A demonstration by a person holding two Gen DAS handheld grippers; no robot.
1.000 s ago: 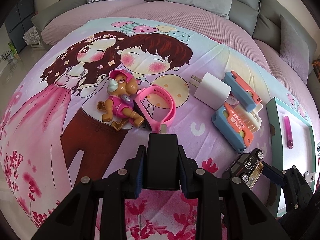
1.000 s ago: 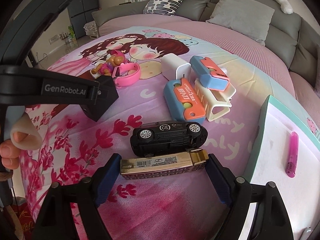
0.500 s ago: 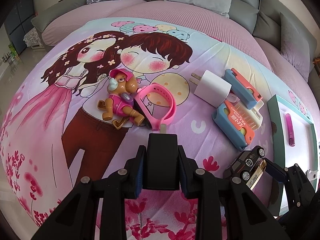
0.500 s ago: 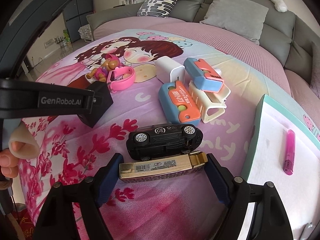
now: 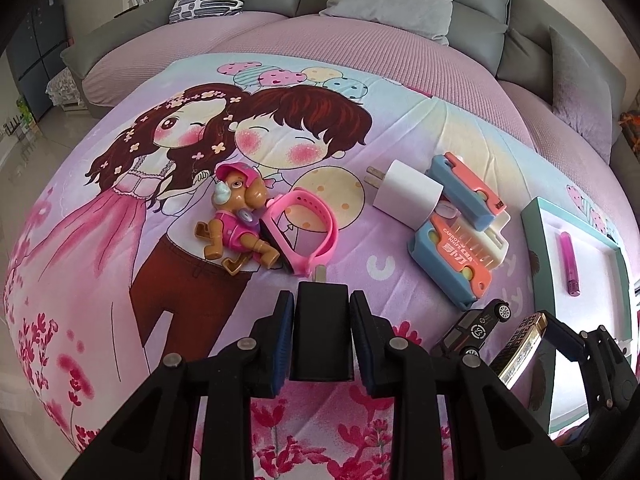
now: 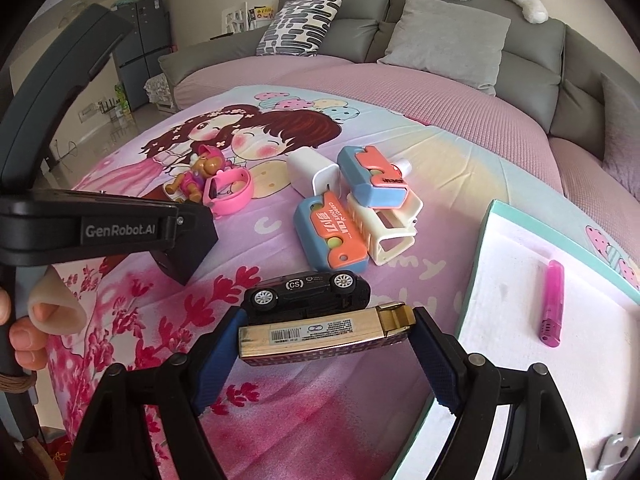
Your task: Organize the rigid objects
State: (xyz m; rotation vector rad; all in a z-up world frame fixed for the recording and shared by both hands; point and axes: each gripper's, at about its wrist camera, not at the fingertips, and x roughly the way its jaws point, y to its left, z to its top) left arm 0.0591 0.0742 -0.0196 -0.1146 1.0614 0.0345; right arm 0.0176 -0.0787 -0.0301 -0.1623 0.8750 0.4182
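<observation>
Left claw (image 5: 322,334) clenched on black charger (image 5: 323,330); right claw (image 6: 326,354) clamps gold box (image 6: 320,334) endwise.

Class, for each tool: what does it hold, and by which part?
Left tool: black charger block, clamped by its two sides. Right tool: gold box, gripped at its two short ends.

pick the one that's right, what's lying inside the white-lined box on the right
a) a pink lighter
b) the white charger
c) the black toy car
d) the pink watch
a, the pink lighter lies alone on the white lining of the box, while the black toy car, white charger and pink watch all lie out on the printed sheet.
</observation>
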